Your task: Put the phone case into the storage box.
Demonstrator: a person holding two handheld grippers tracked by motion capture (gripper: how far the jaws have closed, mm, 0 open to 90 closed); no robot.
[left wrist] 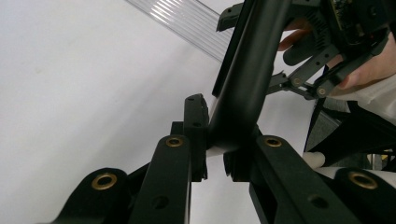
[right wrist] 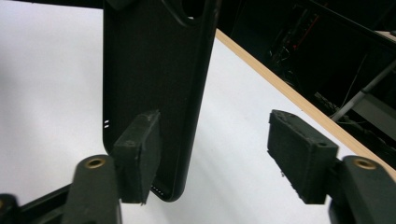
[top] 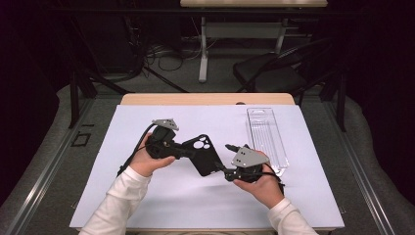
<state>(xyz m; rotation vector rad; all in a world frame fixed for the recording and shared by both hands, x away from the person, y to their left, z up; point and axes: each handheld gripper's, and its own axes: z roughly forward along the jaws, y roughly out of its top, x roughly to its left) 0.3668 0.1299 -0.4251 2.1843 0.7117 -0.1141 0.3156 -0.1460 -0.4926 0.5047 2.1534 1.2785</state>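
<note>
A black phone case (top: 205,152) with camera cutouts is held tilted above the white sheet. My left gripper (top: 192,154) is shut on its left edge; in the left gripper view both pads clamp the case (left wrist: 247,79) at the gripper (left wrist: 219,140). My right gripper (top: 222,156) sits at the case's lower right end with its jaws open. In the right gripper view one pad (right wrist: 140,154) lies beside the case (right wrist: 154,70), while the other pad (right wrist: 299,154) stands well away, around the gripper (right wrist: 219,149). The right gripper (left wrist: 327,60) also appears in the left gripper view, beyond the case.
A clear plastic packaging tray (top: 266,139) lies on the white sheet (top: 147,205) at the right, just behind my right hand. The wooden table edge (top: 205,99) runs along the back. A dark chair (top: 274,73) and desk legs stand beyond.
</note>
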